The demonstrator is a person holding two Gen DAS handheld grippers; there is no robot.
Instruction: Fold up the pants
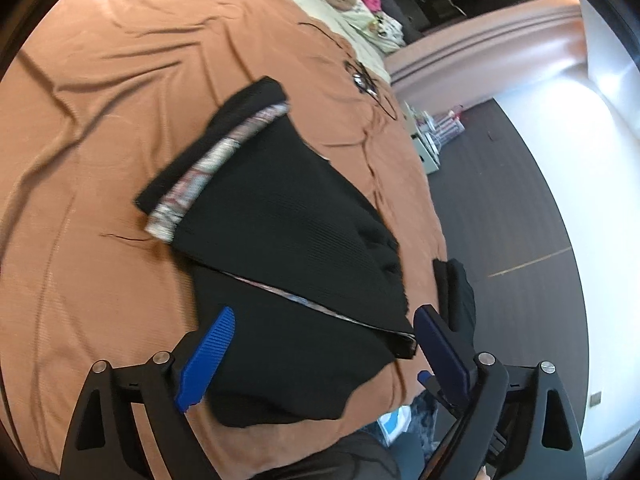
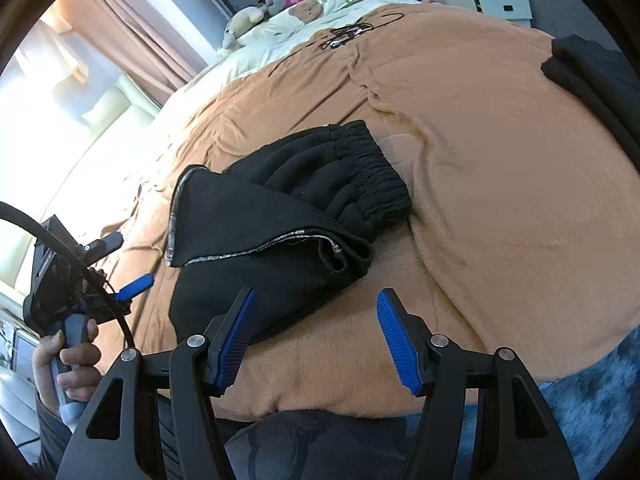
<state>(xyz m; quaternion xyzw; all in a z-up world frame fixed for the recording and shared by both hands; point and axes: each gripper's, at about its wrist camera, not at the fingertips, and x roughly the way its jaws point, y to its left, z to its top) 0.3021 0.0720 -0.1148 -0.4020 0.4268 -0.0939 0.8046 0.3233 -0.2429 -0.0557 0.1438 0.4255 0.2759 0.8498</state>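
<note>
Pants (image 2: 280,216) folded on brown blanket (image 2: 500,200), both jaws apart.

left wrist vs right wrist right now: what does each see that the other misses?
Only the left wrist view shows the dark floor beside the bed and the patterned inner lining of the turned-over pants edge, seen broadside.

Only the right wrist view shows the elastic waistband, the curtains, the stuffed toy and the person's hand holding the left gripper's handle.

Both show the black pants partly folded on the orange blanket, and both the left gripper and right gripper open, holding nothing.
</note>
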